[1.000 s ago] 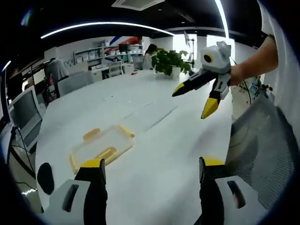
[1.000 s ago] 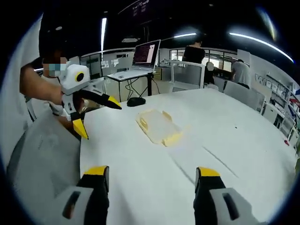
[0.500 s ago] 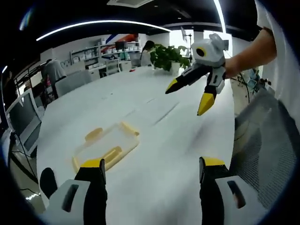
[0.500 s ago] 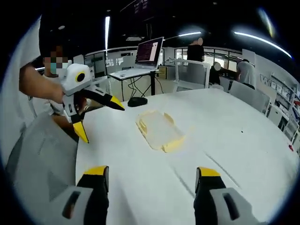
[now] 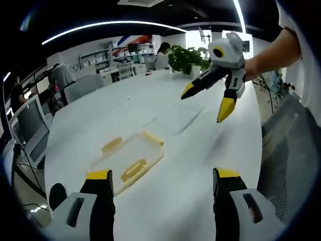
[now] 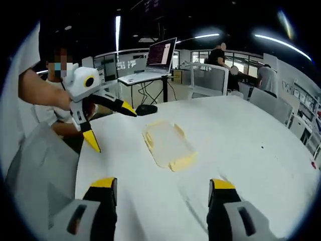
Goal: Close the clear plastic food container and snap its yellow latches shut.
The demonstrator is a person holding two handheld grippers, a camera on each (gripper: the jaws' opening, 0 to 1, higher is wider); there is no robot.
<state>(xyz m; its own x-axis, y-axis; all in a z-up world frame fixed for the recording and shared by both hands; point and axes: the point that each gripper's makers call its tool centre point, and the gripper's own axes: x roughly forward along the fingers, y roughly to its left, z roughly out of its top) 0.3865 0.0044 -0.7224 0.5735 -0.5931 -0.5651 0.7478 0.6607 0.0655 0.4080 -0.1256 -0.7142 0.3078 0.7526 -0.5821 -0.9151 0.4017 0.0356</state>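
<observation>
A flat clear plastic container (image 5: 128, 158) with yellow latches lies on the white table (image 5: 165, 105); in the right gripper view the container (image 6: 167, 143) sits mid-table. My left gripper (image 5: 159, 178) is open, above the table just right of the container, nothing between its jaws. My right gripper (image 6: 161, 187) is open too, short of the container. Each gripper appears in the other's view, held up in the air with jaws apart: the right gripper (image 5: 206, 98) and the left gripper (image 6: 111, 124).
A potted plant (image 5: 186, 59) stands at the table's far end. A mesh chair (image 5: 288, 160) is at the right edge. A desk with a laptop (image 6: 159, 54) and a black mouse (image 6: 146, 109) lie beyond the table. People sit in the background.
Both cameras have drifted closer to the container, which now looks larger and nearer to the jaws. Both grippers stay open.
</observation>
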